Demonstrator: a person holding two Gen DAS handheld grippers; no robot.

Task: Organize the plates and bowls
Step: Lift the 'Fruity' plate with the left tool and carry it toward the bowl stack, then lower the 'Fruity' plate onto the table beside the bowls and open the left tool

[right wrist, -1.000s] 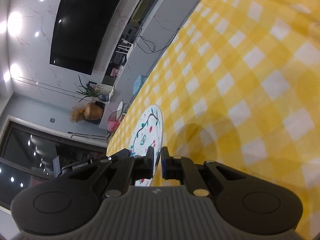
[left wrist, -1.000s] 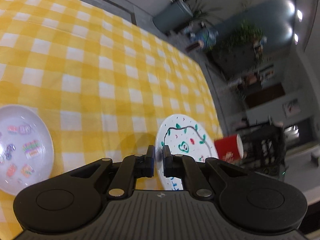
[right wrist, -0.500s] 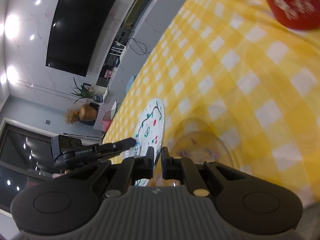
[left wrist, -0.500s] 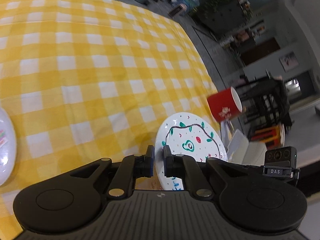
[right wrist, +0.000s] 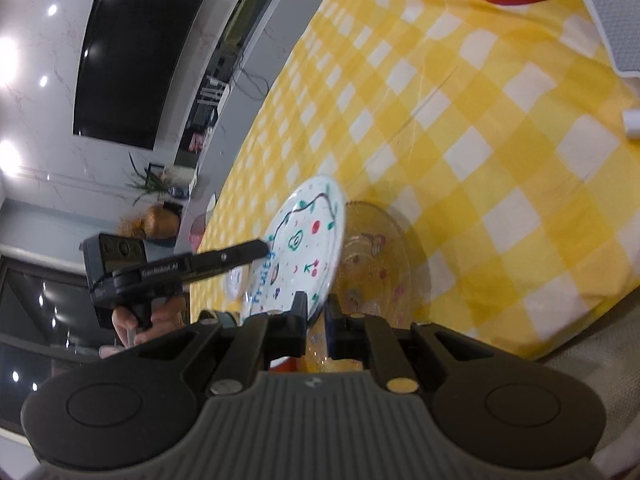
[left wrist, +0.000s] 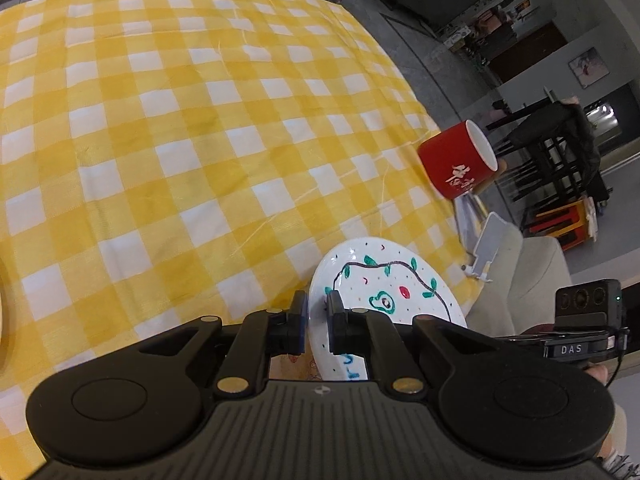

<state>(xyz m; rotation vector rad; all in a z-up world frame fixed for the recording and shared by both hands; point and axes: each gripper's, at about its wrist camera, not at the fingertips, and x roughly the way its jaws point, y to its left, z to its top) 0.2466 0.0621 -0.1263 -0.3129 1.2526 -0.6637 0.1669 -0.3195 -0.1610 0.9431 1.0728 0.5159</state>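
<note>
White plate (left wrist: 384, 280) (blue lettering, unreadable) pinched by left gripper (left wrist: 317, 320), labelled "DAS".

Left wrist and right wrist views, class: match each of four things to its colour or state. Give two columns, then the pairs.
Things:
1. mug
2. painted plate
3. glass dish
4. tablecloth

Descriptions:
A. yellow and white checks
B. red outside, white inside
C. see-through
D. the left gripper clamps its rim

Pairs: 1-B, 2-D, 3-C, 4-A
</note>
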